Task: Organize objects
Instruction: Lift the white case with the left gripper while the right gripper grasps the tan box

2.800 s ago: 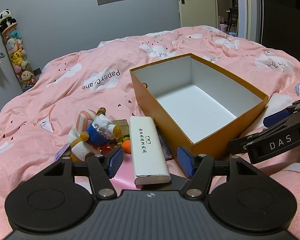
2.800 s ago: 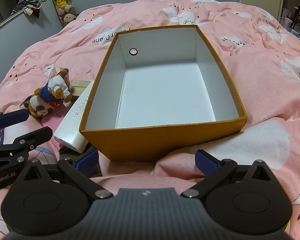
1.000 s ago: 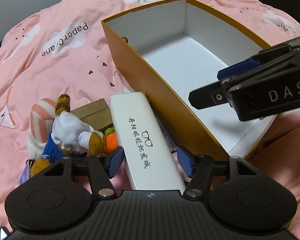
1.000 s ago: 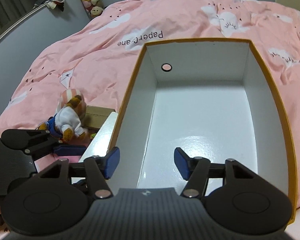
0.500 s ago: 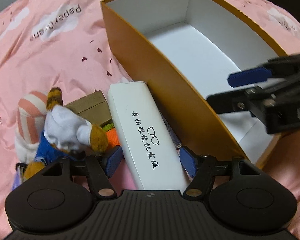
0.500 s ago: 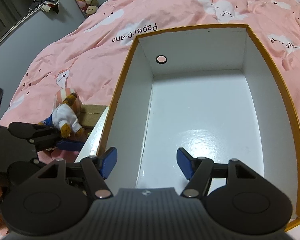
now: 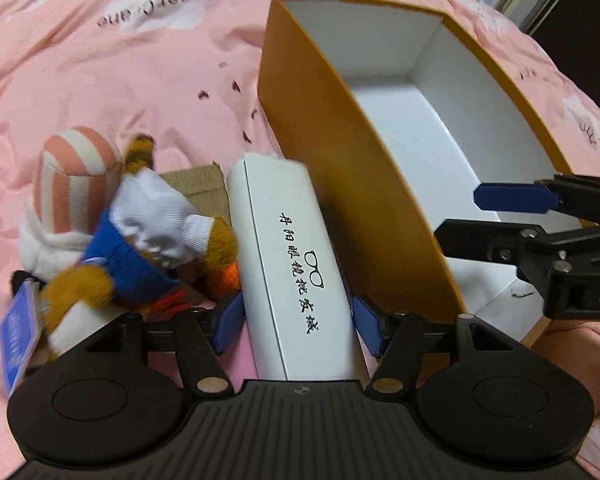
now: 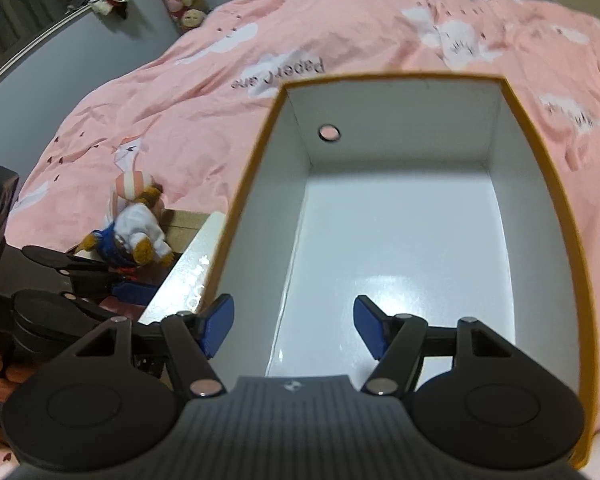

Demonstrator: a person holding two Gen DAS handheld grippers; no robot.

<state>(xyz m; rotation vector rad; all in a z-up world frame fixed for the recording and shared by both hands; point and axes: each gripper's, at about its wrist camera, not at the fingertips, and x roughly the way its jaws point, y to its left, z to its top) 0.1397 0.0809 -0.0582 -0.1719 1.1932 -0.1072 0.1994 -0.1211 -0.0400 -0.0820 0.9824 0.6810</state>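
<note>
Left wrist: left hand-held gripper (image 7: 298, 322) closing around white glasses case (image 7: 292, 264), pads not yet pressing

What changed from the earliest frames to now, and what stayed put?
The left gripper came down over the white case, which now sits between its jaws; they have just been closing, pads at its sides. The right gripper moved over the orange box, open and empty-handed. Box, case and plush toy lie where they were.

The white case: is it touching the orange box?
Touching. In the left wrist view the white case lies along the orange box wall, with no gap visible at its far end.
</note>
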